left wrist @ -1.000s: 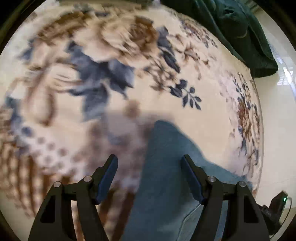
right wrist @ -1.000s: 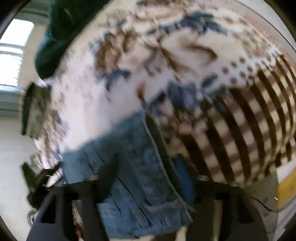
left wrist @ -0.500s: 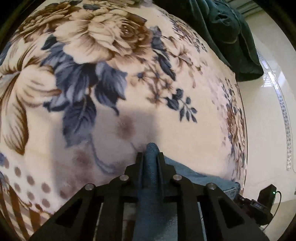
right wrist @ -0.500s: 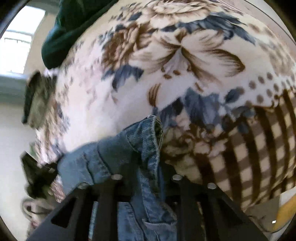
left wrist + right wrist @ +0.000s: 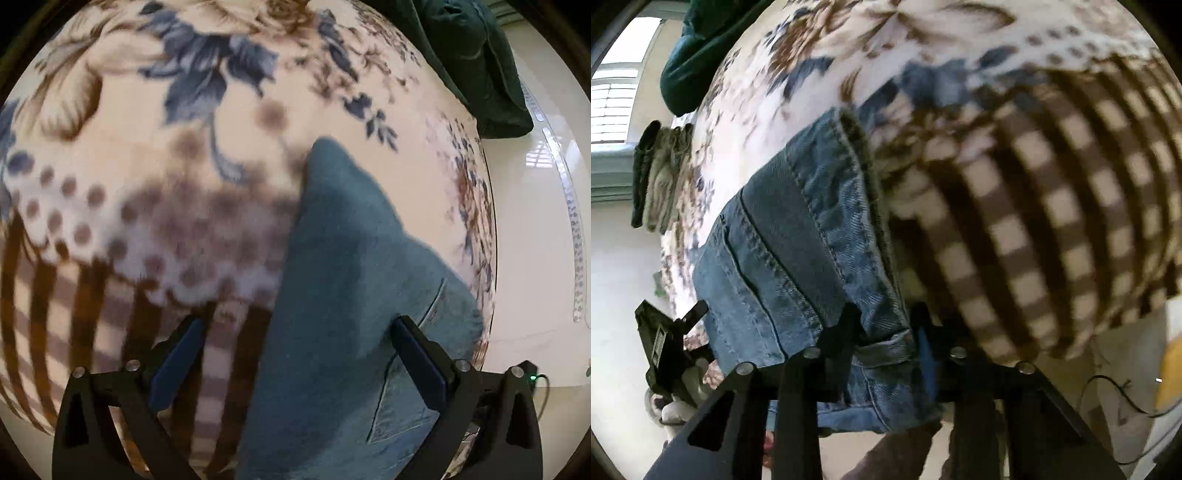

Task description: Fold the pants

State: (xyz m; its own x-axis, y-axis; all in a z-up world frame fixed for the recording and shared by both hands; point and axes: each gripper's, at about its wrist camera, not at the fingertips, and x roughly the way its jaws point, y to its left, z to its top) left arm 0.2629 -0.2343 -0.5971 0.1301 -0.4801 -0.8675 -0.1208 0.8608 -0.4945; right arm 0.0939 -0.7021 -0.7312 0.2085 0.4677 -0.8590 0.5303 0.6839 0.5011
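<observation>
Floral blanket (image 5: 229,155) underneath; jeans (image 5: 332,295) run lengthwise between wide-open left tongs (image 5: 295,362); right tongs (image 5: 882,332) clamp their hem.

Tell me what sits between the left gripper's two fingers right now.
In the left wrist view, the left gripper stands open, having just opened. Between its fingers lie the blue jeans and a strip of checked blanket; neither pad presses the denim.

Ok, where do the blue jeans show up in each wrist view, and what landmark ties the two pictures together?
Left wrist: the jeans fill the lower centre to right, between the open fingers of the left gripper.
Right wrist: the jeans run from centre to lower left, waistband clamped in the right gripper.
Shared landmark: the dark green cloth at the floral blanket's far edge.
</observation>
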